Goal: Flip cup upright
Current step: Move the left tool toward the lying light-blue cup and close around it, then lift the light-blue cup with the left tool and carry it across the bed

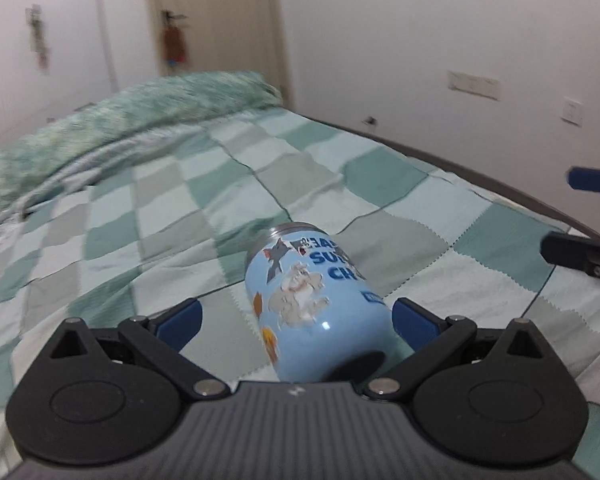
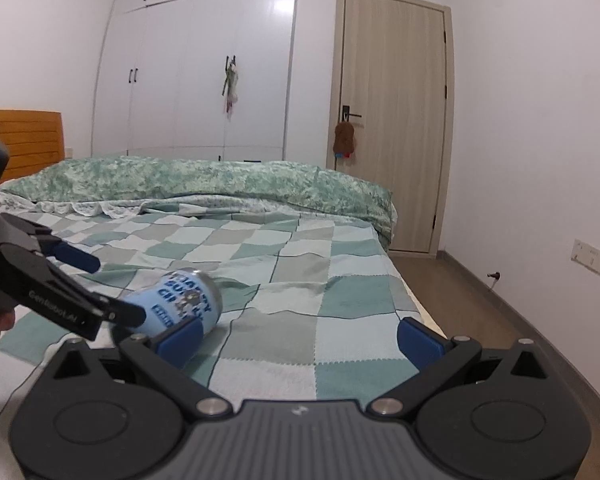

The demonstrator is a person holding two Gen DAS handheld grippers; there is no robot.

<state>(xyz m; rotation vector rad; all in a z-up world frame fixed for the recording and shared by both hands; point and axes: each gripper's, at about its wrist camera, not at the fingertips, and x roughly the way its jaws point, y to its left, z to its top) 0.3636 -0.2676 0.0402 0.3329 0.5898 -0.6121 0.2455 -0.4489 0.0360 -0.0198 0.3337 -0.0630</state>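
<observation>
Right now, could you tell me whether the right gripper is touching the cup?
Apart. The left wrist view shows bare bedspread between the right gripper and the lying cup.

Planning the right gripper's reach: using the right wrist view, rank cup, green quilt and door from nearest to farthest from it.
1. Cup, lying on its side, just beyond the left jaw.
2. Green quilt, bunched across the bed's far end.
3. Door, shut, in the back wall, right.

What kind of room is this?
It looks like a bedroom. There is a bed with a green checked cover and a rumpled green quilt, a tall white wardrobe behind it, and a wooden door beside that.
</observation>
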